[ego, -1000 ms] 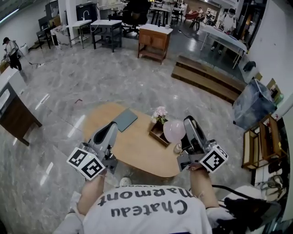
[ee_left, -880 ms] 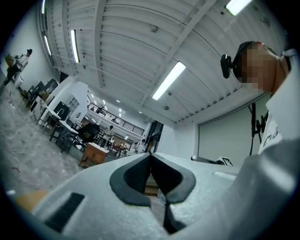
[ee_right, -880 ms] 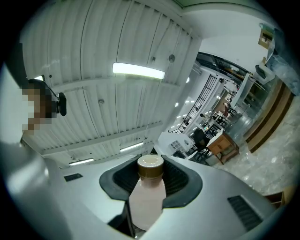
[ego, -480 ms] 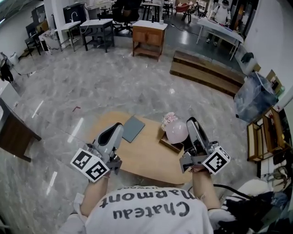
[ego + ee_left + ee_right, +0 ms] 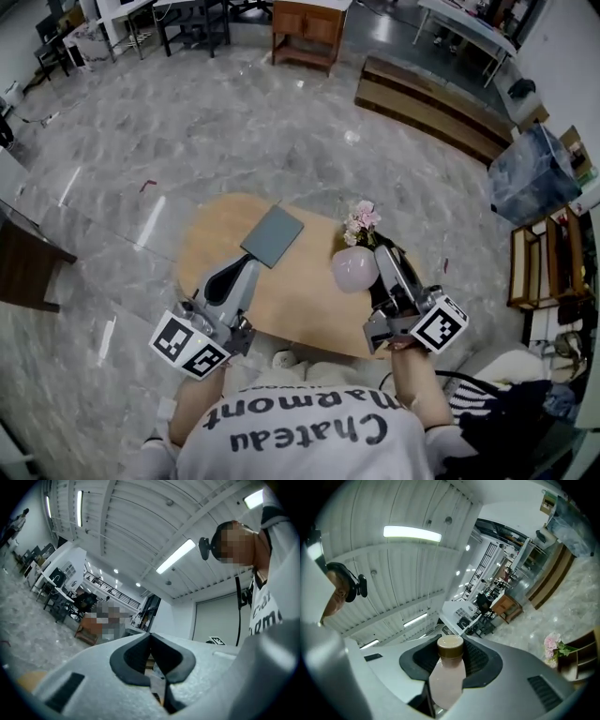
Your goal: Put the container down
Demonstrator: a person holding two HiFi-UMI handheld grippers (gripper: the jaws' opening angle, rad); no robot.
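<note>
Room: a wide hall with a grey marbled floor (image 5: 281, 112); wooden steps (image 5: 431, 108) and a wooden cabinet (image 5: 305, 23) stand far beyond both pairs of fingers.
Surface: a low oval wooden table (image 5: 211, 234) lies under and ahead of both grippers.
Right gripper (image 5: 382, 267): its fingers are clamped on the container, one pad on each side of the body, and they point away from the person over the table's right part.
Container (image 5: 446, 677): a pale pink bottle with a tan cap (image 5: 450, 646). It sits between the right fingers, and its cap reaches past the pads. In the head view its rounded body (image 5: 353, 267) shows just to the left of the right fingers, over the tabletop. Whether its base touches the wood I cannot tell.
Left gripper (image 5: 242, 272): the fingers are together, pads meeting at the tip, with nothing between them. They point over the table's left half.
Grey pad (image 5: 272, 235): flat on the table, just beyond the left fingertips and apart from them.
Flowers (image 5: 361, 220): a small pink bunch just beyond the right fingertips, close to the container.
Marker cubes: one at the rear of the left gripper (image 5: 190, 344), one at the rear of the right (image 5: 439, 323), both nearer the person than the fingers.
Person: a white printed shirt (image 5: 300, 431) fills the bottom of the head view, behind both grippers.
</note>
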